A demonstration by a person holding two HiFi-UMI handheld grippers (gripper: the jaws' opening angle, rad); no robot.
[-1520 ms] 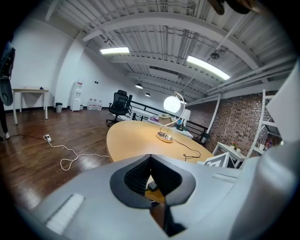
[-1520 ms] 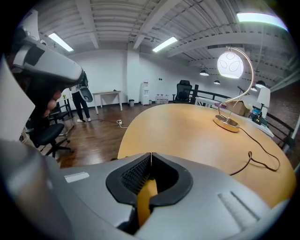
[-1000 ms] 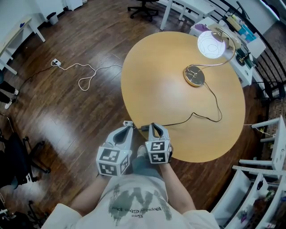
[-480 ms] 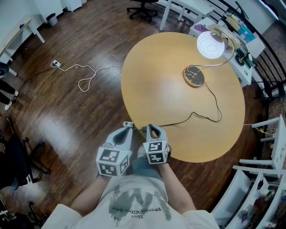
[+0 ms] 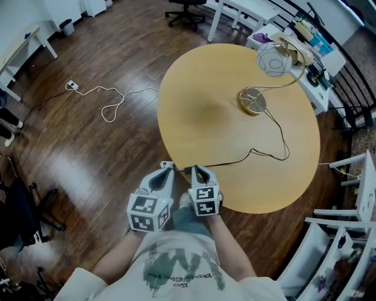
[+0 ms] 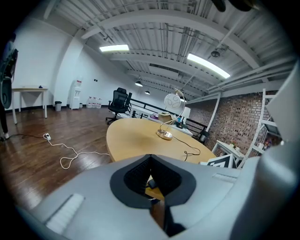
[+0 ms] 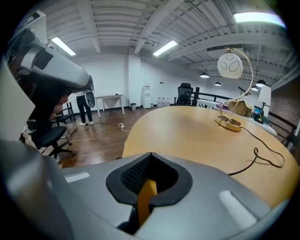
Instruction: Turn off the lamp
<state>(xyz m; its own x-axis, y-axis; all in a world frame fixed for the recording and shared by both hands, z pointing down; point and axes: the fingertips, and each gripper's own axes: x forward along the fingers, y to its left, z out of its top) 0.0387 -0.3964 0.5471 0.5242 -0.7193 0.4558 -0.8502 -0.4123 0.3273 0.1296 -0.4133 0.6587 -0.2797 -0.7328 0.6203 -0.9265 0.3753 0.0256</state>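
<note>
The lamp stands at the far right of the round wooden table: a brass base, a curved brass arm and a round white globe that looks dim. Its black cord runs across the top to the near edge, close to my grippers. The left gripper and the right gripper sit side by side at that near edge, both shut with nothing held. The left gripper view shows the globe and base far off. In the right gripper view the globe hangs unlit over the base.
A white cable lies looped on the wooden floor left of the table. An office chair and white desks stand beyond the table. White shelving is at the right. A person stands by a far desk.
The lamp's globe glowed bright white before and is now dim grey. My right gripper has drawn slightly back toward me; the left has not moved.
</note>
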